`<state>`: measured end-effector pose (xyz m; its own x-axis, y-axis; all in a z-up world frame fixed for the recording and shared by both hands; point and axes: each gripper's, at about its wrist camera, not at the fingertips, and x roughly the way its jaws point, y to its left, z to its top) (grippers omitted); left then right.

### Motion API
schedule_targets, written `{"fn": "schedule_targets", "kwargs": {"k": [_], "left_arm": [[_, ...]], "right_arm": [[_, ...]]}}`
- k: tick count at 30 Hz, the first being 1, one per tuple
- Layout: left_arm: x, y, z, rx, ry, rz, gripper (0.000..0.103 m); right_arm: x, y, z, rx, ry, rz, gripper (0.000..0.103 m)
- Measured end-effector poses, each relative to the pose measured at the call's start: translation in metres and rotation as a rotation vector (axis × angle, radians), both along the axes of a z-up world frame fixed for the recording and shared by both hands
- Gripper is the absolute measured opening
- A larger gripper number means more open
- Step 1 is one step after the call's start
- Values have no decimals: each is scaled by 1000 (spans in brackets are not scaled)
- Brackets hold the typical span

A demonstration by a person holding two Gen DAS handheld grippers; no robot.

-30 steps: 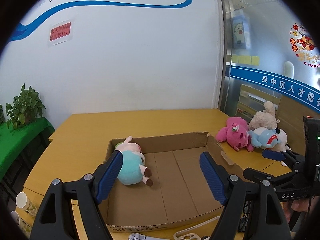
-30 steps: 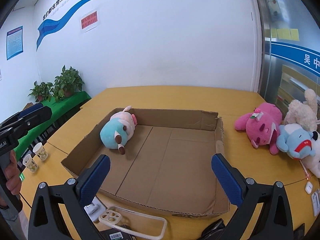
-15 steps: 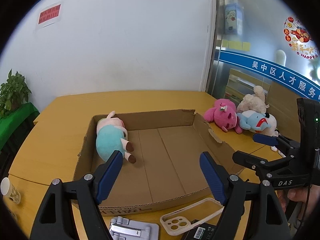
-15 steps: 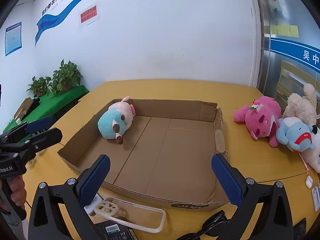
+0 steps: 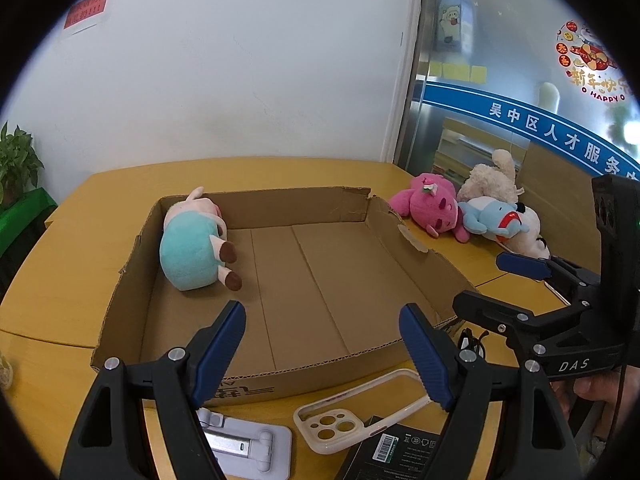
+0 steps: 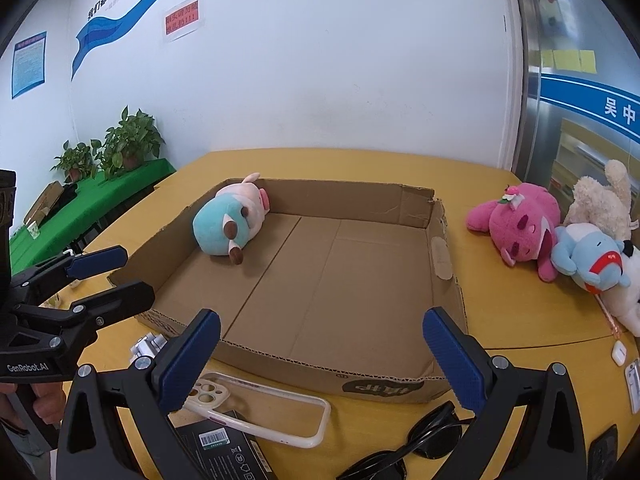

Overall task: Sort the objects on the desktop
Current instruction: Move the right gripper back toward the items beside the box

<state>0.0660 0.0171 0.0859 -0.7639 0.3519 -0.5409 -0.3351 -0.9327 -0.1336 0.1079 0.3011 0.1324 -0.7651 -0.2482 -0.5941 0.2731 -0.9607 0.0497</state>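
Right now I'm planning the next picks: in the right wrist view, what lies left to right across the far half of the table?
Teal-and-pink plush in the cardboard box → pink plush → blue plush, with the cream plush behind it.

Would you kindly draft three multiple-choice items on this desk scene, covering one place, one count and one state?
1. Where does the teal and pink plush lie?
A. in the cardboard box's far left corner
B. beside the sunglasses
C. on the green table

2. How many plush toys lie outside the box?
A. one
B. two
C. four

3. How do both grippers stand?
A. shut on the phone case
B. open, holding nothing
C. shut on a plush

Key: 1 A, the teal and pink plush rests against the cardboard box walls there. 2 C, pink plush, cream plush, blue plush and a white plush under it. 3 B, left gripper and right gripper gape with nothing between their pads.
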Motion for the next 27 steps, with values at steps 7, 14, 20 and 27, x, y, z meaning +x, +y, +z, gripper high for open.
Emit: {"fn": "schedule_targets", "kwargs": {"k": [7, 14, 20, 27], "left_arm": [[-35, 6, -3, 31, -75, -58, 79], [-154, 20, -28, 100, -316, -30, 79], [-236, 25, -78, 36, -501, 127, 78], [-250, -2, -104, -17, -568, 300, 78]], "right_arm": [[6, 2, -21, -50, -35, 6, 103], [-8, 12, -37, -79, -80, 1, 103], [-56, 21, -59, -54, -155, -5, 103], [-80, 23, -89, -10, -238, -38, 103]]}}
